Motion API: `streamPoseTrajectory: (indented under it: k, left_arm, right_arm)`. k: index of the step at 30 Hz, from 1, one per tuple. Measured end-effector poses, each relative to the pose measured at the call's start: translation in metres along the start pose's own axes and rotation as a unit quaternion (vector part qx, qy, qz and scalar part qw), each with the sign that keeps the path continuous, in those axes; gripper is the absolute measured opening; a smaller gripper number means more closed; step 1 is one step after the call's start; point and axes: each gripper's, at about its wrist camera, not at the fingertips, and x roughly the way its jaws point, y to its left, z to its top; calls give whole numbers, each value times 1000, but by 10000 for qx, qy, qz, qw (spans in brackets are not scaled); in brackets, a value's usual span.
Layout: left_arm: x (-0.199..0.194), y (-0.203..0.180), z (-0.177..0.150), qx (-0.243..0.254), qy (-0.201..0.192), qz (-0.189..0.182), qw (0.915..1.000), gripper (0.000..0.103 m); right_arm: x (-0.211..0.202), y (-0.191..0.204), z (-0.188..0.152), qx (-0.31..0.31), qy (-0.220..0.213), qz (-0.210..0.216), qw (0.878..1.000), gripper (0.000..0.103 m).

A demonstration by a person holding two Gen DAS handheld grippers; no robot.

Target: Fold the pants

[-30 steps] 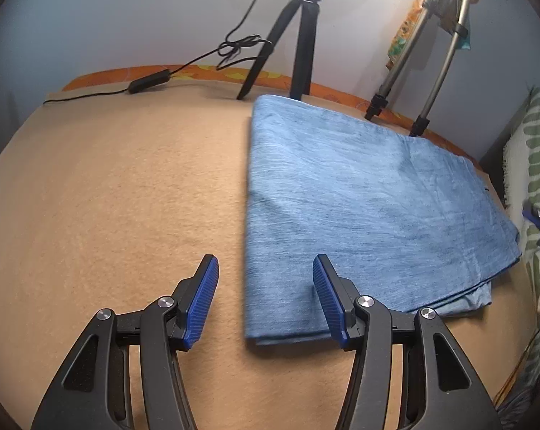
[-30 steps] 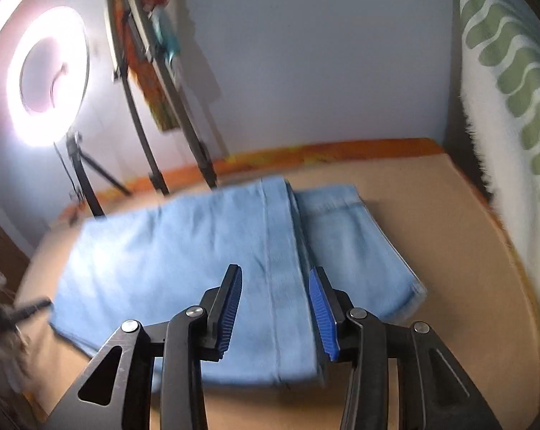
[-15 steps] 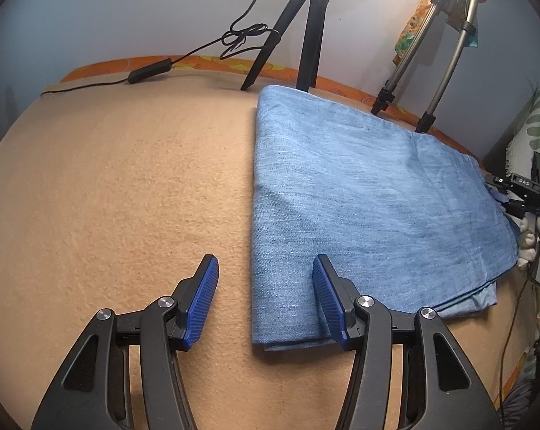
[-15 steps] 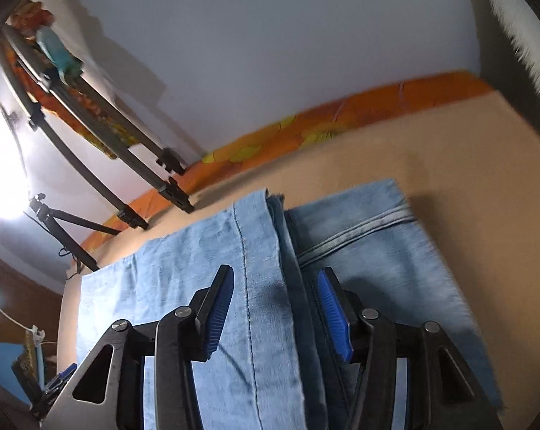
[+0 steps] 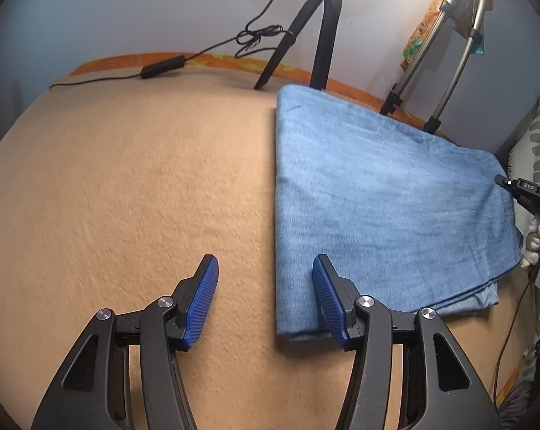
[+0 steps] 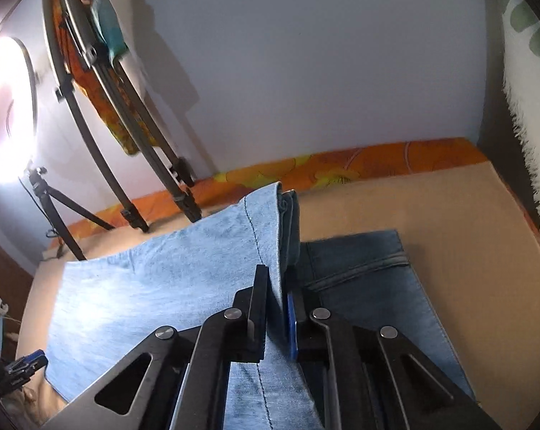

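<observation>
Blue denim pants lie folded flat on the tan blanket. My left gripper is open and low over the pants' near left corner, with one finger over the blanket and the other over the cloth. In the right wrist view my right gripper is shut on the hem edge of the pants and lifts it off the darker waistband part. The right gripper's body also shows at the far right of the left wrist view.
A black tripod and a silver stand stand at the bed's far edge, with a cable and switch box. A ring light glows at the left. A green-patterned pillow lies at the right.
My right gripper has closed on the pants' hem edge and raised it. My left gripper has crept slightly forward toward the near corner and stayed open.
</observation>
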Motion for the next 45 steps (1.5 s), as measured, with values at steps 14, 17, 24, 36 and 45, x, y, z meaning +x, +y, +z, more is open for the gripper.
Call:
streamPoseTrajectory:
  k: [14, 17, 24, 36, 45]
  left_arm:
    - [1, 10, -5, -494, -34, -511, 9975, 32]
    - [3, 8, -6, -549, 8, -647, 9964, 18]
    - [-6, 4, -3, -518, -156, -783, 9955, 11]
    - [-14, -4, -4, -463, -321, -1009, 9933, 11]
    - [-20, -9, -5, -415, -371, -1127, 9921, 11]
  right_arm:
    - [-22, 29, 2, -317, -124, -209, 9992, 52]
    - [-29, 62, -3, -516, -96, 148, 9985, 59]
    - [-28, 166, -16, -908, 282, 1173, 9885, 71]
    - [43, 356, -44, -1938, 1466, 1593, 9569, 71]
    - [84, 402, -52, -2212, 1807, 1191, 9509, 70]
